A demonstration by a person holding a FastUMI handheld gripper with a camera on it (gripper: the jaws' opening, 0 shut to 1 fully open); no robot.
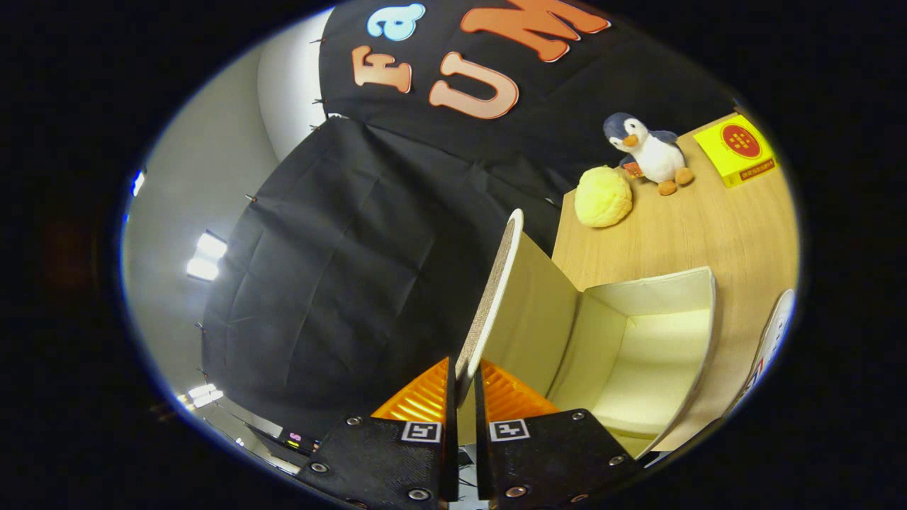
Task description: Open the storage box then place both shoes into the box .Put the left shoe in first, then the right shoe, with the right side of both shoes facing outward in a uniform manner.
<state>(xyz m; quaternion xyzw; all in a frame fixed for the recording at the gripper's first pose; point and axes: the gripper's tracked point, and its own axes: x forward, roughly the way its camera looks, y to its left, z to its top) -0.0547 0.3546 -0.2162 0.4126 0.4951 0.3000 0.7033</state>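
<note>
Tongs (464,386) clenched on the edge of the cream storage box's woven-faced lid (496,283), raised nearly upright, long axis toward 12 o'clock. Open cream box interior (638,347) lies at 2 o'clock on the wooden tabletop (708,227).

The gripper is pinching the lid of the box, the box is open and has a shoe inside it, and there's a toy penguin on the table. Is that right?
Almost. The gripper does pinch the lid, the storage box is open, and a plush penguin stands on the table. But the gripper view shows no shoe in the part of the box it can see.
</note>
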